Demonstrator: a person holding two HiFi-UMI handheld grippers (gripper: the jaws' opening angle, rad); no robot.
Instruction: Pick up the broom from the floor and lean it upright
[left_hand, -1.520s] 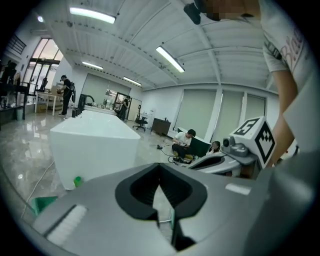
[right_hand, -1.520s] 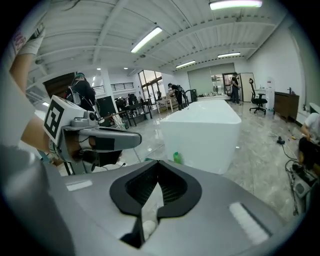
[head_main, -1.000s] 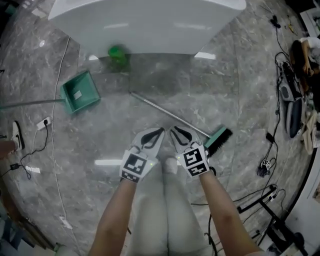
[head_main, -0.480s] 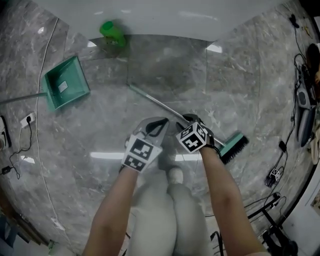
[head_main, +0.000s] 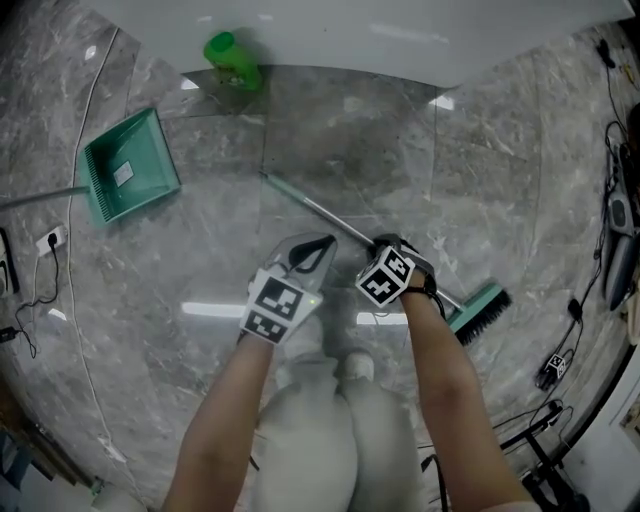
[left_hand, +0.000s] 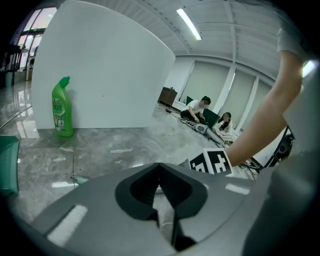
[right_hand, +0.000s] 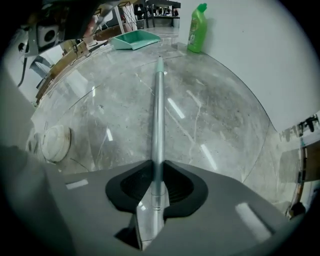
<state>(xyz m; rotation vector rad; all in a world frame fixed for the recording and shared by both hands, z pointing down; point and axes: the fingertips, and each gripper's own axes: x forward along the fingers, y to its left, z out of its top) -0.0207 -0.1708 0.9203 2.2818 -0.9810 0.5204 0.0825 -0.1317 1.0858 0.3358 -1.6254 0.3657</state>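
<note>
Bare marble floor (head_main: 350, 140) on both sides of the broom handle (head_main: 318, 208). Closed off ahead by white panel (head_main: 400, 35), green bottle (head_main: 232, 60) at its foot. Dustpan (head_main: 125, 165) well left; cables (head_main: 576, 305) along the right edge; knees (head_main: 320, 420) close below.

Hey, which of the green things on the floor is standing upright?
The green bottle beside the white panel. The green dustpan and the broom, with its green head, both lie flat.
</note>
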